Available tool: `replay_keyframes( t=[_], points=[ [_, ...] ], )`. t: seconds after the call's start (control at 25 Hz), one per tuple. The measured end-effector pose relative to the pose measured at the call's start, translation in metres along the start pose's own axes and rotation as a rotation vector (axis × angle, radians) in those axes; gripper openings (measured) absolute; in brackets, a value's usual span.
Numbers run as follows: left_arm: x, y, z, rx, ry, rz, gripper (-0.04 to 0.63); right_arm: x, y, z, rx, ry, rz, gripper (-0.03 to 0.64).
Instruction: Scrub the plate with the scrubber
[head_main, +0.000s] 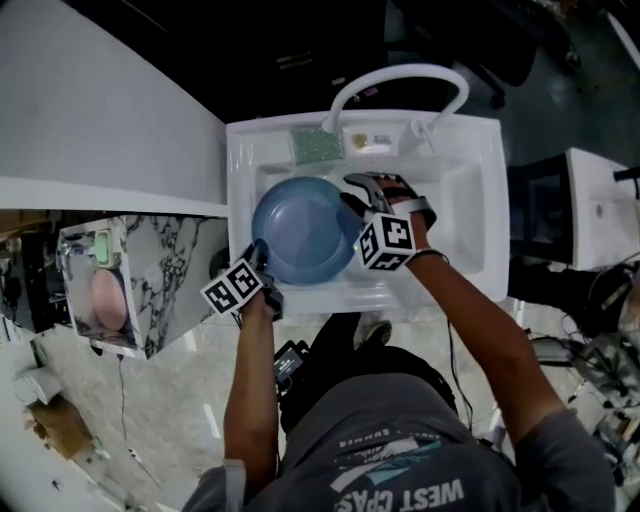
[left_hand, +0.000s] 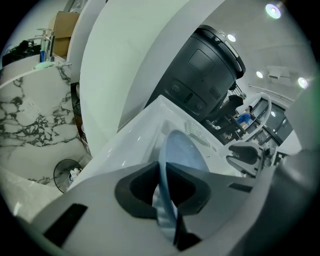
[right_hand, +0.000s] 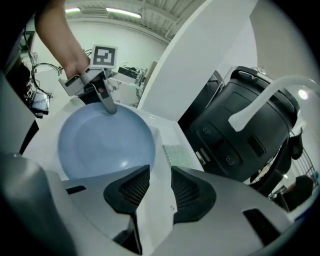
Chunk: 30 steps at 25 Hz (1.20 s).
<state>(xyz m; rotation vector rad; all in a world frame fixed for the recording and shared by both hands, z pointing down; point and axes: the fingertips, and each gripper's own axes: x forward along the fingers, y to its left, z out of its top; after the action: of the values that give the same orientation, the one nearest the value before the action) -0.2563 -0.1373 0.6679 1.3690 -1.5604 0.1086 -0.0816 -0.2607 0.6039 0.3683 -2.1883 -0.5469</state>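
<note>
1. The left gripper is clamped on the near rim of the blue plate. The thin edge runs straight up between its dark pads.
2. The right gripper stands with its jaws apart and nothing between them; only white sink shows in the gap.
3. From above, the left gripper reaches in over the sink's front edge. The right gripper hangs over the basin just beside the plate's right edge.
4. The plate is in the left part of the basin, with its hollow face turned up and towards the right gripper. I cannot tell whether its far edge rests on the basin floor.
5. The scrubber, a green pad, lies on the sink's back ledge just behind the plate, left of the tap's foot. Neither gripper touches it.
6. The sink is white, and its white tap arches over the back ledge.
7. A marble-patterned counter stands to the left of the sink.
</note>
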Motion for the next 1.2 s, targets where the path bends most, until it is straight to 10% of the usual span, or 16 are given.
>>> replay_keyframes(
  t=[0.4, 1.2],
  points=[
    [0.026, 0.004, -0.002, -0.043, 0.009, 0.063, 0.021, -0.046, 0.078, -0.039, 0.225, 0.044, 0.082, 0.153],
    [0.042, -0.008, 0.021, 0.086, -0.023, 0.2, 0.024, -0.069, 0.109, -0.034, 0.278, 0.061, 0.145, 0.13]
  ],
)
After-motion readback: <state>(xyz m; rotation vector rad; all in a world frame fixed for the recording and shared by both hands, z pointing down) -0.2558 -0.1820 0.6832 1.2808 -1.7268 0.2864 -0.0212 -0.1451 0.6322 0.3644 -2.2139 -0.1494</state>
